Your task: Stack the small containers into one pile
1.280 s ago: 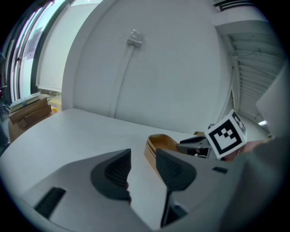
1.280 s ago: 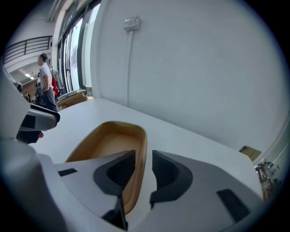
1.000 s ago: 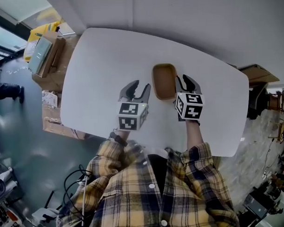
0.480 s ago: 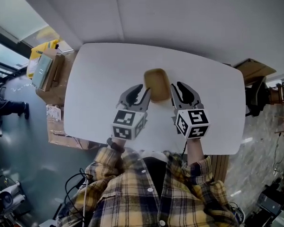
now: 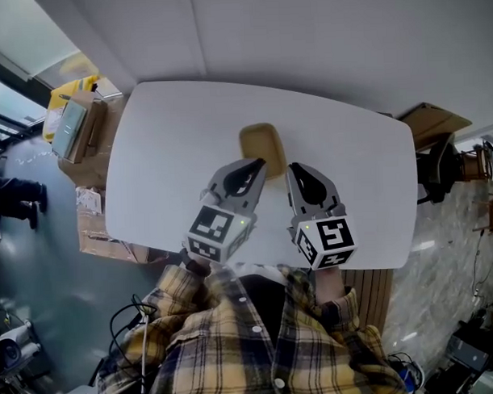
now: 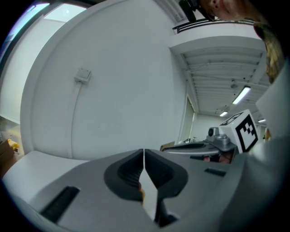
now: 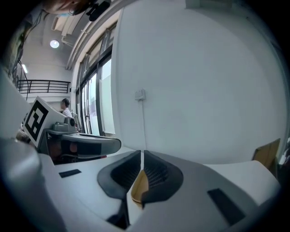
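Note:
One tan small container (image 5: pixel 262 148) stands on the white table (image 5: pixel 168 142); whether more are nested in it I cannot tell. My left gripper (image 5: pixel 259 162) hovers above the table at the container's near edge, jaws shut and empty. My right gripper (image 5: pixel 291 168) hangs just right of the container; its jaws have just been closing, nothing is between them, and they are shut. In the left gripper view the left gripper (image 6: pixel 144 152) points at a white wall. In the right gripper view the container (image 7: pixel 137 188) shows below the right gripper (image 7: pixel 142 154).
Cardboard boxes (image 5: pixel 76 125) stand on the floor left of the table. More boxes and a dark chair (image 5: pixel 433 157) are at its right end. A white wall lies beyond the table's far edge. The person's plaid shirt (image 5: pixel 260 345) fills the bottom.
Both grippers have lifted off the table toward the camera and drawn together. The left jaws went from wide open to shut; the right jaws shut too. The container stays on the table.

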Tool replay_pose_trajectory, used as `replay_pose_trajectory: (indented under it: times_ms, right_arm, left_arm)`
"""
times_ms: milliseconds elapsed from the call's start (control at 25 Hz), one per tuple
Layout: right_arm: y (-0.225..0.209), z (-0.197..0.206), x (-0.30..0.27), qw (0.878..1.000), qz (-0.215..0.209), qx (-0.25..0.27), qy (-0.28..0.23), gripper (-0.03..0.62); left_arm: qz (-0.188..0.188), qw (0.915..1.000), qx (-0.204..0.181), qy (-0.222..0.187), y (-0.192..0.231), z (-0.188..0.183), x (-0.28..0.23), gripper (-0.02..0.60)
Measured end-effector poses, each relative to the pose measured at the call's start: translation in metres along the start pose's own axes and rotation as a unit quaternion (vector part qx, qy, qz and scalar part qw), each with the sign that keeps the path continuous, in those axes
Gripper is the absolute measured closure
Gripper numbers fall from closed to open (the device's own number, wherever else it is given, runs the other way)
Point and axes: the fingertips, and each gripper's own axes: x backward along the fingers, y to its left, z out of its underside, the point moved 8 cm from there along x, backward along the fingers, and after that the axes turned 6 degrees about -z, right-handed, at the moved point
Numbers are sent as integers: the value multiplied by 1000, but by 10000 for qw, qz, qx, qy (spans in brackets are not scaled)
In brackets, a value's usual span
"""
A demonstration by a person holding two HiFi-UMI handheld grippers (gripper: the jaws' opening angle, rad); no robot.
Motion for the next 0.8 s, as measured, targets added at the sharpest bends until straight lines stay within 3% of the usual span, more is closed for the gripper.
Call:
replay_pose_trajectory:
  times_ms: [360,800]
  right_arm:
    - [4,-6,8,9988,-276,416,-2,579]
    - [1,-13,1,9981,-385,473,-42,579]
  left_arm:
    - [305,9984,-432,-175,-23,-10,2,563]
    - [370,9982,-424,-206,-20,-16,-1,563]
